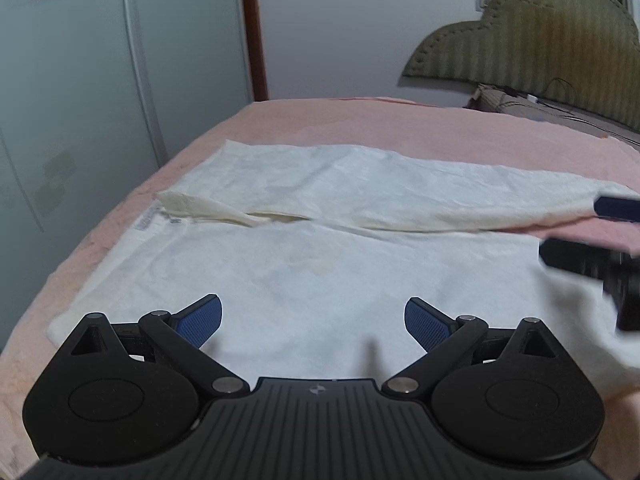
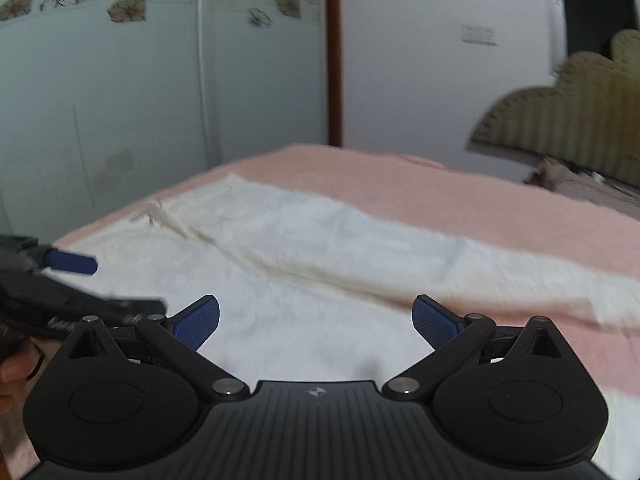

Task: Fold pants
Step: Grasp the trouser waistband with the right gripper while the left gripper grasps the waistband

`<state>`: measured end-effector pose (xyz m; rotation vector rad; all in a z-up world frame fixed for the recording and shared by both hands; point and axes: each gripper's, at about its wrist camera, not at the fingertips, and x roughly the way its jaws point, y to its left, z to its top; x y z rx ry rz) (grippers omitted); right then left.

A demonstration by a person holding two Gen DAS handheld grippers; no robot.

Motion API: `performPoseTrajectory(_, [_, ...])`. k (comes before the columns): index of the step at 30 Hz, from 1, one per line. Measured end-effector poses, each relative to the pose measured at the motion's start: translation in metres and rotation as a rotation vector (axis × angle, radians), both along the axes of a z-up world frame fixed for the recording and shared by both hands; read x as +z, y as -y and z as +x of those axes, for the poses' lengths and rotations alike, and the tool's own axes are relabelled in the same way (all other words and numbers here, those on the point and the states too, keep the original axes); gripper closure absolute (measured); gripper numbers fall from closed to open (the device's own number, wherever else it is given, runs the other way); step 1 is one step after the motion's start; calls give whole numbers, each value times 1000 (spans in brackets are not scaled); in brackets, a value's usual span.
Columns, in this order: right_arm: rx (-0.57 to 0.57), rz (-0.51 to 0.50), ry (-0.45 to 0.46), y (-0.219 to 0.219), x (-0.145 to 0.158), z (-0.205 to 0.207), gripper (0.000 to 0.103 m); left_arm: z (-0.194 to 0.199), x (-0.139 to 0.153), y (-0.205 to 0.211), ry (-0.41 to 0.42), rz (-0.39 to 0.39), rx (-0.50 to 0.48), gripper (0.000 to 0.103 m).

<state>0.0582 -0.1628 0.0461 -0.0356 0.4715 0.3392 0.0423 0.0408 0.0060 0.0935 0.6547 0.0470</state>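
White crinkled pants (image 1: 320, 248) lie flat on the fuzzy pink bed (image 1: 360, 124), legs running right. Left claw (image 1: 313, 318) and right claw (image 2: 316, 318) both spread wide, holding nothing, above the fabric.

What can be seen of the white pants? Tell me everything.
The white pants lie flat on the pink bedsheet, soft crinkled fabric, both legs spread side by side toward the right. The waistband lies at the left, partly turned over, showing a cream inner face. Faint yellowish staining marks the near leg. Both open claws, left and right, hover above it, gripping nothing.
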Motion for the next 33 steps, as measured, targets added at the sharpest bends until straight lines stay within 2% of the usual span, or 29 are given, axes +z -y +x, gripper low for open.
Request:
performPoseTrajectory(2, [92, -19, -25, 1, 0, 36, 0, 11, 0, -15, -11, -6, 29, 3])
performPoseTrajectory(4, [155, -82, -135, -4, -6, 83, 0, 22, 1, -30, -23, -19, 61, 3])
performPoseTrajectory(6, [134, -152, -158, -8, -11, 126, 0, 32, 2, -44, -31, -23, 91, 3])
performPoseTrajectory(8, [104, -178, -144, -8, -13, 164, 0, 42, 4, -57, -33, -24, 117, 3])
performPoseTrajectory(9, [104, -161, -147, -7, -14, 185, 0, 47, 5, -63, -36, -22, 129, 3])
performPoseTrajectory(14, [127, -22, -284, -1, -33, 285, 1, 76, 13, -80, -55, -3, 166, 3])
performPoseTrajectory(19, [192, 55, -344, -9, -56, 347, 32, 108, 14, -81, -99, 21, 155, 4])
performPoseTrajectory(22, [234, 105, -348, -11, -62, 365, 49, 129, 17, -76, -103, 56, 138, 4])
performPoseTrajectory(23, [260, 122, -356, -13, -62, 370, 67, 136, 19, -74, -100, 61, 135, 4])
performPoseTrajectory(24, [289, 144, -373, -14, -63, 372, 76, 144, 21, -74, -93, 59, 130, 4])
performPoseTrajectory(25, [306, 137, -376, -16, -62, 371, 77, 153, 24, -74, -89, 52, 126, 4])
performPoseTrajectory(28, [368, 5, -299, -30, -54, 352, 88, 186, 31, -76, -94, -3, 130, 4])
performPoseTrajectory(33, [464, -301, -29, -59, -36, 282, 95, 250, 36, -84, -148, -127, 149, 5])
